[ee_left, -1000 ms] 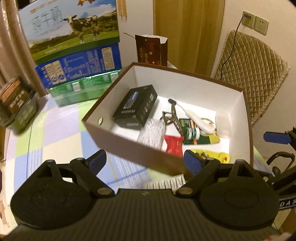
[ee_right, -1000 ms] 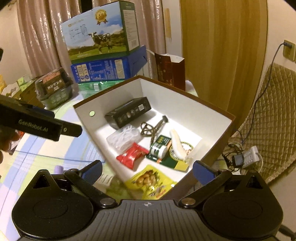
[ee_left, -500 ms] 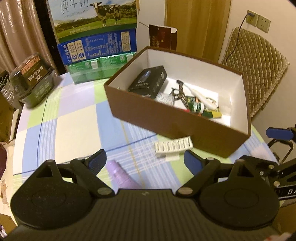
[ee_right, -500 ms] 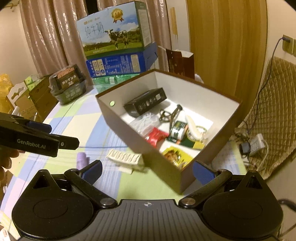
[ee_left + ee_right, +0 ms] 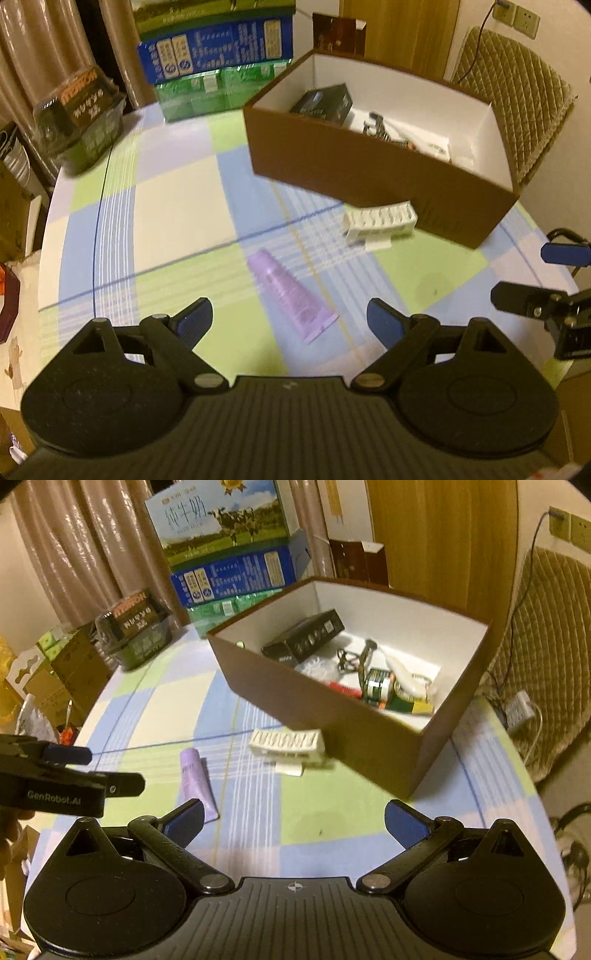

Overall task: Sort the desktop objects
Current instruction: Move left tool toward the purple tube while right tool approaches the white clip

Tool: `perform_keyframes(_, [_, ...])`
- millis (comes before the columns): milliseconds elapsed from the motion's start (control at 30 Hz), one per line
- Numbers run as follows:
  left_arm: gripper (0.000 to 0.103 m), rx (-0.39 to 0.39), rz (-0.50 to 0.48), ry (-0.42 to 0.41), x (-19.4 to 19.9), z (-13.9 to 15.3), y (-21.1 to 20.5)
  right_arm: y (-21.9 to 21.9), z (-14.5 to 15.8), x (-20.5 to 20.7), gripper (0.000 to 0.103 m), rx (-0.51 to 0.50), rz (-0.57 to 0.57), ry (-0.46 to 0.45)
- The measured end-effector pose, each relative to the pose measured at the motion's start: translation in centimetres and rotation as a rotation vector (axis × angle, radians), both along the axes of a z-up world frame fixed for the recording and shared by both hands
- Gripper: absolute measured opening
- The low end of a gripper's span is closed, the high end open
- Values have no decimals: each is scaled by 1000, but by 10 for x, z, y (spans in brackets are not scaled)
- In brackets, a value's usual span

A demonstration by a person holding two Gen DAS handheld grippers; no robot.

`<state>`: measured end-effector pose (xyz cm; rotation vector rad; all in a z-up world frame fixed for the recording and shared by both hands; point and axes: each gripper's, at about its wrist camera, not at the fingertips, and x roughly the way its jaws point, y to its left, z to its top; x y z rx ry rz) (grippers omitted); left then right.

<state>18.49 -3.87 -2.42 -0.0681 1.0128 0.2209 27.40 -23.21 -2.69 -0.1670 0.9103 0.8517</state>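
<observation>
Both hand-held grippers, left [image 5: 290, 319] and right [image 5: 293, 821], gaping wide, gripping nothing. Purple tube [image 5: 290, 297] lying just before brown box [image 5: 369, 177]; white rack [image 5: 380, 221] touching it.

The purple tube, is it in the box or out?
Out. The purple tube lies flat on the checked tablecloth, apart from the brown box.

The left gripper [image 5: 290, 318] hangs over the checked tablecloth [image 5: 177, 206] with its jaws wide and empty. A lilac tube [image 5: 290, 295] lies between the fingertips, just ahead. Beyond the right finger a white ribbed piece [image 5: 380, 221] rests against the brown box [image 5: 369, 173].
</observation>
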Motion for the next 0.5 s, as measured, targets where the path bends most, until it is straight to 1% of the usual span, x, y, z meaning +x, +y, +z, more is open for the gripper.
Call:
perform_keyframes(167, [88, -13, -5, 32, -13, -13, 8, 8, -8, -11, 101, -28, -23, 24])
perform_keyframes(500, [88, -28, -7, 67, -20, -27, 18, 17, -19, -25, 101, -71, -45, 39])
